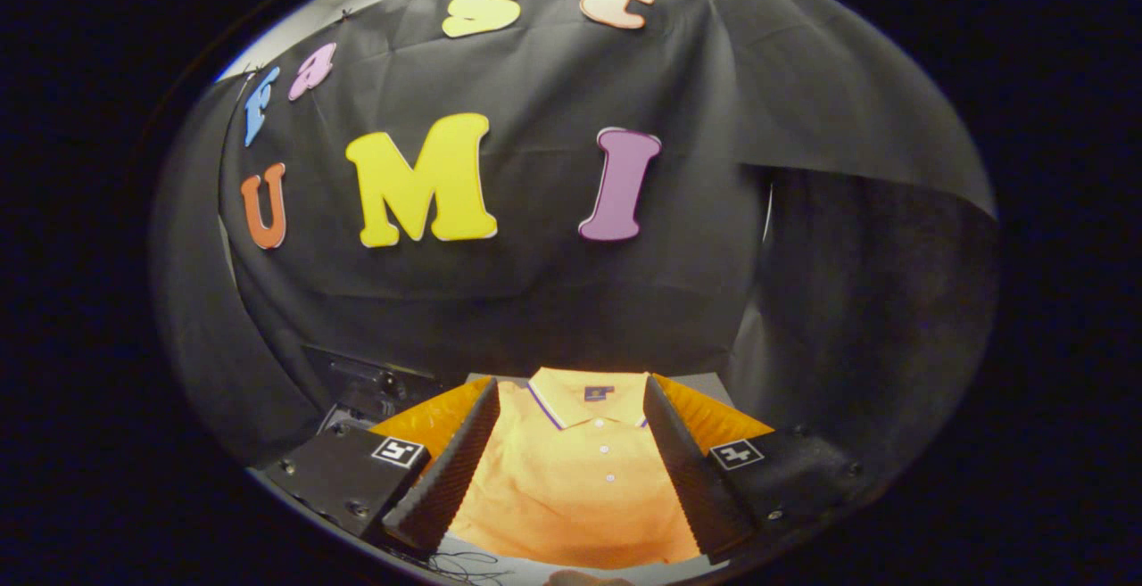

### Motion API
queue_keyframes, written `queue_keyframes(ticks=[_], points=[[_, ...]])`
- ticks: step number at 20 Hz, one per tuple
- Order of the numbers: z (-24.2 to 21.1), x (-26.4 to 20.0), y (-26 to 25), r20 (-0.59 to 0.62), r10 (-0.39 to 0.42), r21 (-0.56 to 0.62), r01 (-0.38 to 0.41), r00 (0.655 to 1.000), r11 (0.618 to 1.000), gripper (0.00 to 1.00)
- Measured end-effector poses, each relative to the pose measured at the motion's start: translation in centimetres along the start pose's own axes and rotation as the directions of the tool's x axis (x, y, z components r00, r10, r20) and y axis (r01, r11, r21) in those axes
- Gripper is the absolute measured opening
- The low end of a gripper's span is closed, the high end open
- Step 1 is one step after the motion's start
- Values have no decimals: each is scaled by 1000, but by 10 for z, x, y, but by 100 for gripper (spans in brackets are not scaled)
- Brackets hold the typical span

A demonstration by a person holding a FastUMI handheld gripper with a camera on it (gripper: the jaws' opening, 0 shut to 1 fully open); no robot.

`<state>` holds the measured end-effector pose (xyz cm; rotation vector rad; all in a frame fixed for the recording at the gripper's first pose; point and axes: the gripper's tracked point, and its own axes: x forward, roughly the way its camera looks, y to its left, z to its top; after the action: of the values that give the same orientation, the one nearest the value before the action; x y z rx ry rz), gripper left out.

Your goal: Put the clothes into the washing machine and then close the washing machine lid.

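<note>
Orange polo shirt [575, 488] with white collar, purple-striped collar edge, small dark neck label: one garment, lying flat, front up. Sits between two gripper [571, 470] fingers [451, 470], spread wide, gripping nothing; shirt sides pass under and beyond both. Three white buttons run down placket. Long axis runs along fingers, collar pointing away toward wall, hem nearest gripper. One dark boxy object [375, 385] beyond left finger, identity unclear. Black cloth wall [553, 301] behind everything.

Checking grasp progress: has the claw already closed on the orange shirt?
No: the claw stands wide open, its fingers apart over the flat orange polo shirt, whose collar and buttons show between them.
</note>
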<state>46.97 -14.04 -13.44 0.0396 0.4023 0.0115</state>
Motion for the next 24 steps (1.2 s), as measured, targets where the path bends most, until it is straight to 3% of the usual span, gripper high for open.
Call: queue_keyframes(ticks=[3,11,17,24], points=[[-33,43,-10,-101,-17,1,17,995,1000,100],[-85,103,-22,-266,-31,26,39,963,999,100],[-111,119,-31,-383,-38,44,60,923,997,100],[-115,116,-30,-426,-69,-50,53,902,997,98]])
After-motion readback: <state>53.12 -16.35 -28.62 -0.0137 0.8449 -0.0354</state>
